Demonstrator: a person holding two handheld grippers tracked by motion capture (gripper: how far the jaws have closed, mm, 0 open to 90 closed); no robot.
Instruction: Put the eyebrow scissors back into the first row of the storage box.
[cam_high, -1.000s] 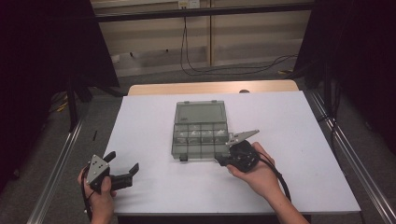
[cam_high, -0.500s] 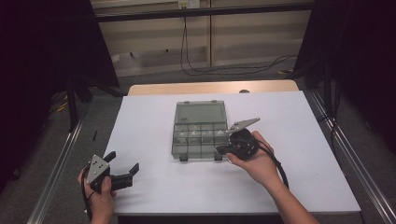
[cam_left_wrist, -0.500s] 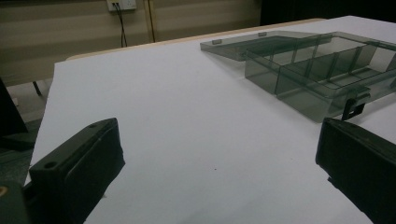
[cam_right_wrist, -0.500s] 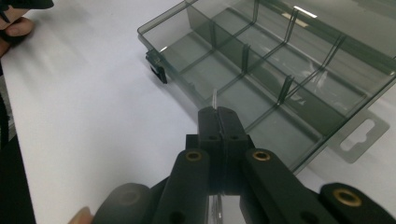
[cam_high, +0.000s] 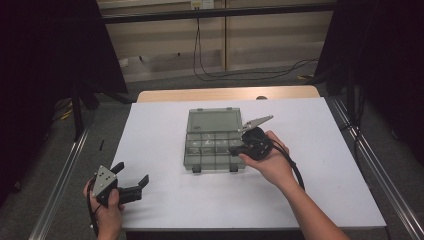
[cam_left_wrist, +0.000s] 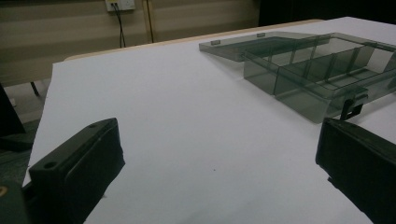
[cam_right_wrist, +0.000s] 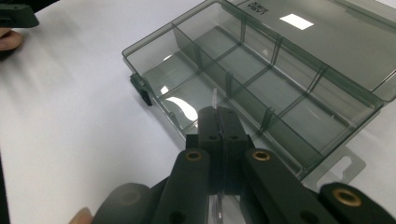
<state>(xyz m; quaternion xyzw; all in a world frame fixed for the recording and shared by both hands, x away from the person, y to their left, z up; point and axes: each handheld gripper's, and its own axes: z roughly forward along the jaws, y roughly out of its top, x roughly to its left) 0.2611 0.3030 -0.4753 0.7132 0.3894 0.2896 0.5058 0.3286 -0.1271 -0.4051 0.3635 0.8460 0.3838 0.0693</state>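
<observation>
the right tool (cam_high: 239, 148) had moved forward over the open organiser box (cam_high: 212, 145) at mid-desk, jaws clenched on a thin clear sliver, probably heading for a compartment. the left tool (cam_high: 131, 181) waited released near the desk's (cam_high: 160, 125) front-left edge, open desk all round.

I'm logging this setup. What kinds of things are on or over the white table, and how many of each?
Grippers: 2, left gripper, right gripper
Clear compartment box, lid open: 1
Total: 3
</observation>
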